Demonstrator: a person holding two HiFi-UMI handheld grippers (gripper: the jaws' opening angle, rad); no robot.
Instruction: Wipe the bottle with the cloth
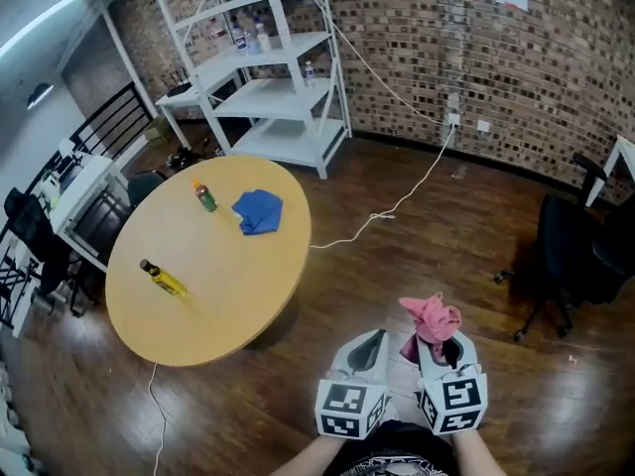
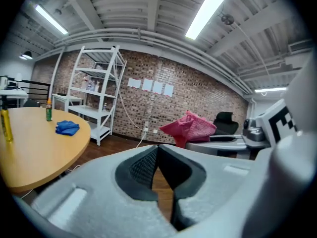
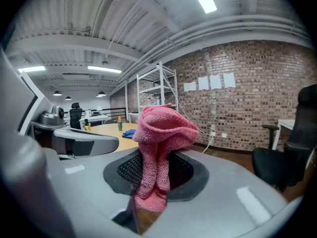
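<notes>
Fig. | R gripper (image 1: 438,345): clamped on cloth (image 1: 430,317) | L gripper (image 1: 372,343): closed, empty | yellow bottle (image 1: 163,279): lying on table (image 1: 238,286), fwd-left, well apart; L nearer

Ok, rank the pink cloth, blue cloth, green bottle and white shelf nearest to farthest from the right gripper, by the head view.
1. Pink cloth, clamped between the jaws of the right gripper.
2. Blue cloth, on the round table, far side.
3. Green bottle, left of it, slightly farther.
4. White shelf, by the brick wall beyond the table.
</notes>
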